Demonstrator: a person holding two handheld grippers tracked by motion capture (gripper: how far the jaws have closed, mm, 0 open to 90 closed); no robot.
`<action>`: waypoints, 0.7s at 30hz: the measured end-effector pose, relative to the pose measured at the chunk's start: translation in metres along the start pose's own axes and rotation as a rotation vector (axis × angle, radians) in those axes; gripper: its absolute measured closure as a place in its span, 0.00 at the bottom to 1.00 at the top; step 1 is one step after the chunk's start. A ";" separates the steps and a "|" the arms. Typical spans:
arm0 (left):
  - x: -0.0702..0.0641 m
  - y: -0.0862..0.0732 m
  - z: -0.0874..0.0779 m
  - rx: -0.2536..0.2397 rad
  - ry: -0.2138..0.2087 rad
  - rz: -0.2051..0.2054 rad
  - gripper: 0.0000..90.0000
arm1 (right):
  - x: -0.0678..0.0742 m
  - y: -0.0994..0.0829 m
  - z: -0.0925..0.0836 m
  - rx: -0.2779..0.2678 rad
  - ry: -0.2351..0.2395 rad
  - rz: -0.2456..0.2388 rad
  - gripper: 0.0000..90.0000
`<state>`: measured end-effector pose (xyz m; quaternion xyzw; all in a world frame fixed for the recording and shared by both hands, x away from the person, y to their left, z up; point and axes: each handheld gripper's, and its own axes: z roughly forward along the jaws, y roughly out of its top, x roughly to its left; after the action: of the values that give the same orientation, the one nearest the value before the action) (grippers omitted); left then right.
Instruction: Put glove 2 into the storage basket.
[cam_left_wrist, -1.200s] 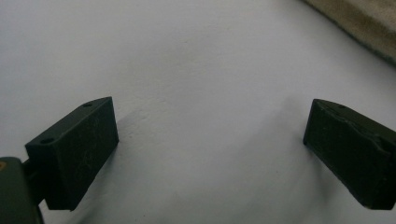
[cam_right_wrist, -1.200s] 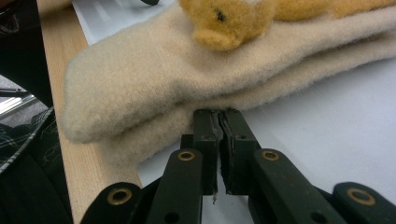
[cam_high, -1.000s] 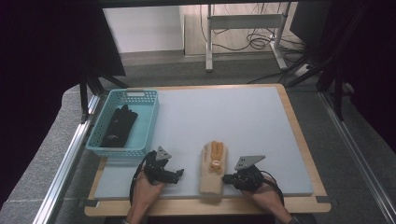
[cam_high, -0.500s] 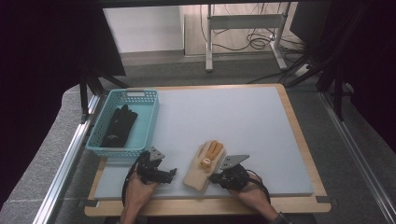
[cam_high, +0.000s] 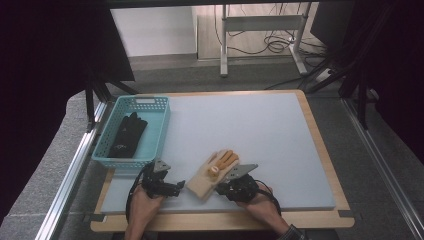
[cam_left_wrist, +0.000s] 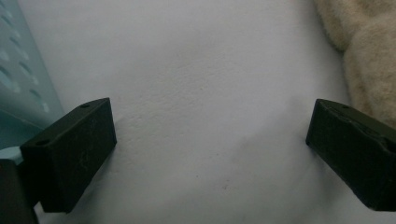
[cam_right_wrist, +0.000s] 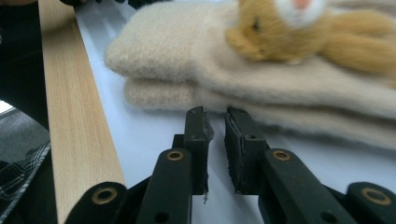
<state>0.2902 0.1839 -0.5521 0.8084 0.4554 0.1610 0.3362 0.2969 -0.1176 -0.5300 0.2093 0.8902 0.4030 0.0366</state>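
Note:
A beige knitted glove pair (cam_high: 206, 179) with a small tan bear face (cam_high: 214, 170) lies slanted on the pale mat (cam_high: 250, 130) near the front edge. My right gripper (cam_high: 220, 189) sits at the glove's right side by the cuff. In the right gripper view its jaws (cam_right_wrist: 215, 116) have just been opening to a narrow gap with nothing between them, and the glove (cam_right_wrist: 196, 51) lies just beyond the tips. My left gripper (cam_high: 175, 189) rests left of the cuff. It stands wide open (cam_left_wrist: 210, 149) over bare mat, with the glove (cam_left_wrist: 364, 56) off to its right.
A turquoise basket (cam_high: 165, 125) at the mat's left holds a black glove (cam_high: 127, 136); its wall (cam_left_wrist: 18, 79) is close to my left gripper. The wooden table edge (cam_right_wrist: 70, 116) runs along the front, just behind both hands.
The glove has swung from lying straight to slanted, its cuff shifted left. My right gripper moved left with it and its jaws parted slightly. The left gripper stayed put.

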 end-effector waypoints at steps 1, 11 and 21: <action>0.000 0.000 0.000 0.000 -0.001 -0.001 0.02 | -0.001 0.000 -0.003 -0.007 -0.005 -0.002 0.84; 0.000 0.000 0.001 0.000 -0.001 -0.002 0.01 | -0.028 -0.012 -0.047 -0.067 -0.154 0.052 0.59; 0.000 0.000 0.001 -0.001 -0.005 -0.004 0.01 | -0.066 -0.038 -0.077 -0.026 -0.303 0.155 0.30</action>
<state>0.2907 0.1839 -0.5526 0.8079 0.4561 0.1587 0.3379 0.3261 -0.2207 -0.5124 0.3349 0.8504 0.3801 0.1419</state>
